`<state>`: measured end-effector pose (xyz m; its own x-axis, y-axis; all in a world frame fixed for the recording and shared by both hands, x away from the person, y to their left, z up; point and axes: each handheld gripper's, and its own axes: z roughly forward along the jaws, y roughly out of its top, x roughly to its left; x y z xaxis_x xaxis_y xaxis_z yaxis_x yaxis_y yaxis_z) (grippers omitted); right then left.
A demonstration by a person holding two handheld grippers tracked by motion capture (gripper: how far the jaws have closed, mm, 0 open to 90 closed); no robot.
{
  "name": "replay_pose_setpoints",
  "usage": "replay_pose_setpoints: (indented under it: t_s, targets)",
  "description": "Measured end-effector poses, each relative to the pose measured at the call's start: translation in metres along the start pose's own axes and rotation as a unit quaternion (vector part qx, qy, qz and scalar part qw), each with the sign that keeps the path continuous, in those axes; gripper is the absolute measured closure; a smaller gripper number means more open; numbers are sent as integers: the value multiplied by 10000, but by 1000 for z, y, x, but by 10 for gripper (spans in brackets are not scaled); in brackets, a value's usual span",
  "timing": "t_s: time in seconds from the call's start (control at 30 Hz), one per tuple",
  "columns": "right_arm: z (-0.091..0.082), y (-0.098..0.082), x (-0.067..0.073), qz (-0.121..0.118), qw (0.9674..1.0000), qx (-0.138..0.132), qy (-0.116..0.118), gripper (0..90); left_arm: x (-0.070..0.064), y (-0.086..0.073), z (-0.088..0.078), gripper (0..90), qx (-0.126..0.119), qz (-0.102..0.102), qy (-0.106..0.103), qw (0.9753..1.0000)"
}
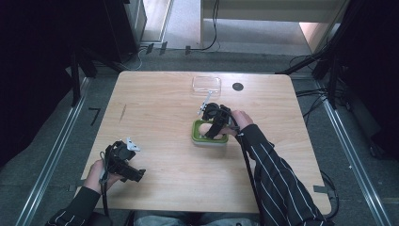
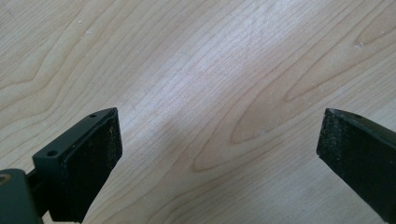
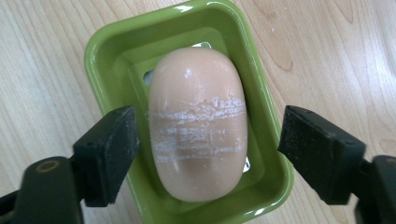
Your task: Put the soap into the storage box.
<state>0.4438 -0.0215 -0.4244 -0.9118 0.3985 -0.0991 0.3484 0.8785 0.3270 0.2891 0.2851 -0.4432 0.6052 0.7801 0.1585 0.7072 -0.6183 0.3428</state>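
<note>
Peach oval soap bar (image 3: 197,123) lies in the green rectangular plastic soap dish (image 3: 107,51) near mid tabletop (image 1: 160,101); right gripper (image 3: 208,149) hangs over it w/ fingers apart, one each side of the bar, not touching it. Left gripper (image 2: 219,149) sits over bare light wood at the near-left edge, fingers wide apart w/ nothing btwn them. Clear flat plastic lid (image 1: 206,84) lies beyond the dish, small black round disc (image 1: 237,86) just beside it
</note>
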Motion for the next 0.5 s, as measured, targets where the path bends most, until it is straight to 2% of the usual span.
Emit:
replay_pose_setpoints:
  t_s: [0.1,0.5]
  targets:
    - [-3,0,2,69,10000,-1,-35,139,-1,1,0,6,-20,24,4,10000]
    - [-22,-9,6,366,9993,-34,-43,93,-1,1,0,6,-26,37,13,10000]
